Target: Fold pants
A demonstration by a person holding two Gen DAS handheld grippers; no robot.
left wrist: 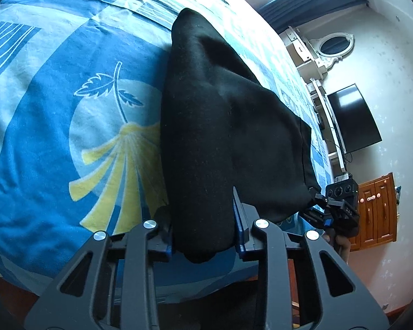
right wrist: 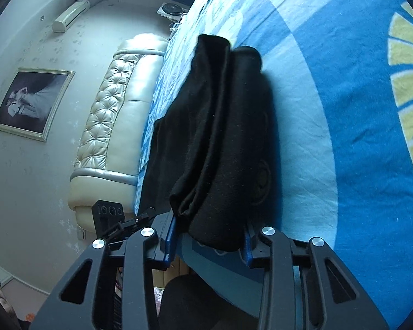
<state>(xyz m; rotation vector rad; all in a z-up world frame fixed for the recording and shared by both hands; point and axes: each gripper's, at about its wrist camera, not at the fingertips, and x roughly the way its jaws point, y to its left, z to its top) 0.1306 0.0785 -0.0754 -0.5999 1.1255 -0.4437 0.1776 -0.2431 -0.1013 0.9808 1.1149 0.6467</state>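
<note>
Claws (left wrist: 203, 236) (right wrist: 209, 243) on pants (left wrist: 220, 126) edge

L jaws' left pad behind black pants (left wrist: 220, 137); bedsheet (left wrist: 55, 137) cut off by frame edges.

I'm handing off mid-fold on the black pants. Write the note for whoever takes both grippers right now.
Left gripper: shut on the near end of the black pants.
Right gripper: shut on the same pants, on a bunched, layered end.
Pants: lying lengthwise on the blue patterned bedsheet, legs already doubled into a long strip, far end resting on the bed.
Done: lengthwise fold, both near corners gripped.
Left: probably carry the gripped end over toward the far end, release, smooth.
</note>
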